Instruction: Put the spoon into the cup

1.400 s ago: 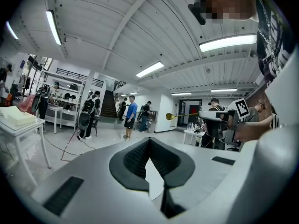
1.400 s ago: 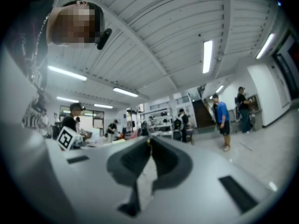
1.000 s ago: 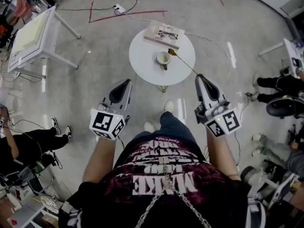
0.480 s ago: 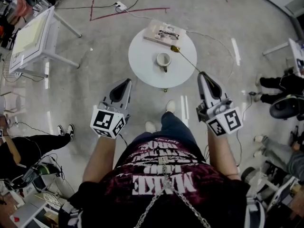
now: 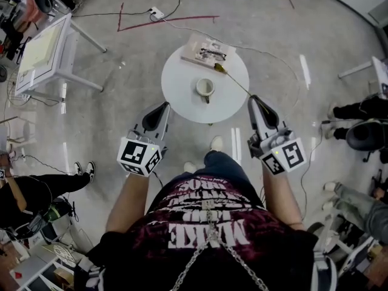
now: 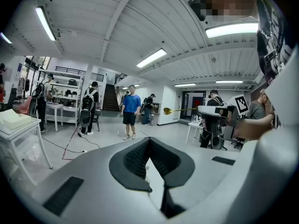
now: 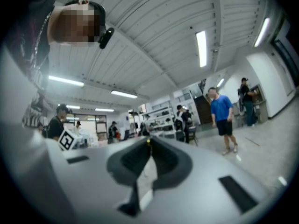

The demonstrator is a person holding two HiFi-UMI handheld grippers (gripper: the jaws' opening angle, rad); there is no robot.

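Note:
A white cup [image 5: 205, 87] stands near the middle of a small round white table [image 5: 179, 80]. My right gripper [image 5: 252, 98] is shut on the end of a long gold spoon [image 5: 233, 81]. The spoon's bowl hovers over the table's far right part, beyond the cup and beside a book [image 5: 195, 46]. In the right gripper view only a yellow speck shows at the gripper's [image 7: 149, 141] closed tips. My left gripper [image 5: 165, 105] hangs at the table's near left rim, jaws together and empty. The left gripper view shows its tips [image 6: 149, 139] touching, and the spoon [image 6: 167, 110] held out level at right.
A pair of glasses [image 5: 212, 53] lies on the book. A white desk [image 5: 42, 47] stands far left, with a power strip [image 5: 156, 12] and cables on the floor beyond the table. Seated people are at both sides. The wearer's shoes [image 5: 215, 143] are just short of the table.
Both grippers have come closer to the table, which sits lower and nearer in the head view. The spoon's bowl has moved further in over the tabletop, closer to the cup.

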